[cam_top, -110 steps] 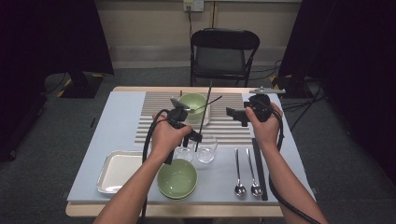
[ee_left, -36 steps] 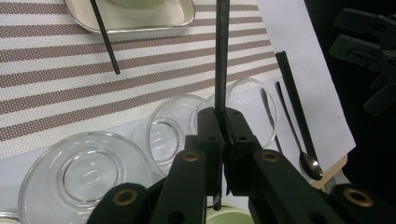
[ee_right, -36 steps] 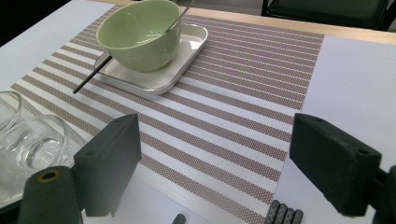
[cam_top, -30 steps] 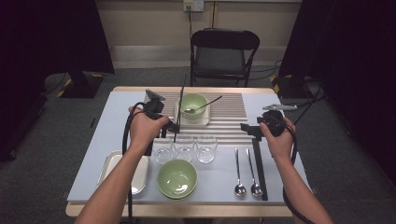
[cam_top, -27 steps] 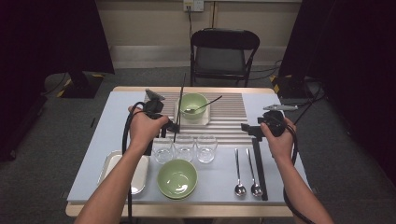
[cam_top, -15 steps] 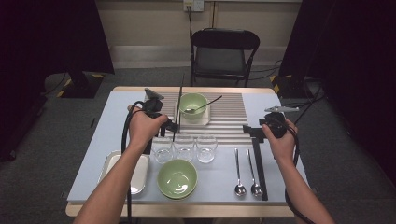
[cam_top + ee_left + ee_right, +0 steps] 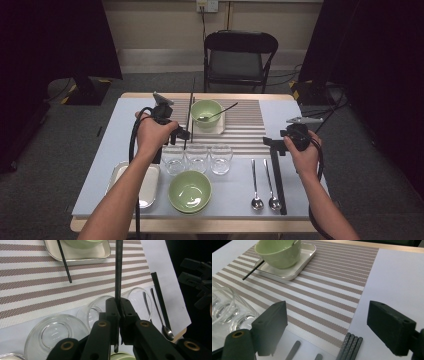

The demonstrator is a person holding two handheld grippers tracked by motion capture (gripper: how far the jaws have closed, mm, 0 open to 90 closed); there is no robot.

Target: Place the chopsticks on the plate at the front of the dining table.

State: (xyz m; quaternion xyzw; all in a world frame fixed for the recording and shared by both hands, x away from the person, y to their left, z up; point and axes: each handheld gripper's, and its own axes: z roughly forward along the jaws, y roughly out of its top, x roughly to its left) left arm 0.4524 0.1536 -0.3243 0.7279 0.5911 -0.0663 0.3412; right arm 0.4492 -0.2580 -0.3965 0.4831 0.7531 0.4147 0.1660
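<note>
Above the glasses (image 7: 197, 158), left gripper (image 7: 119, 315) clamped on a black chopstick (image 7: 118, 270), upright over the mat (image 7: 250, 131); right gripper (image 7: 327, 327) wide open, empty. Best kept vertical, lowered slowly, clear of the glass rims.

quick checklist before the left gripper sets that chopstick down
1. Grip on the chopstick: ok, the left gripper is shut on it near its lower end.
2. Chopstick angle: ok, it stands nearly upright in the high view.
3. Glasses below the gripper: not ok, three sit right under it and could be knocked.
4. Right gripper out of the way: ok, it is open over the table's right side, apart from the left one.
5. Other chopsticks as a target: ok, they lie flat right of the spoons.
6. Bowl on the tray: ok, it sits apart from the held chopstick.
</note>
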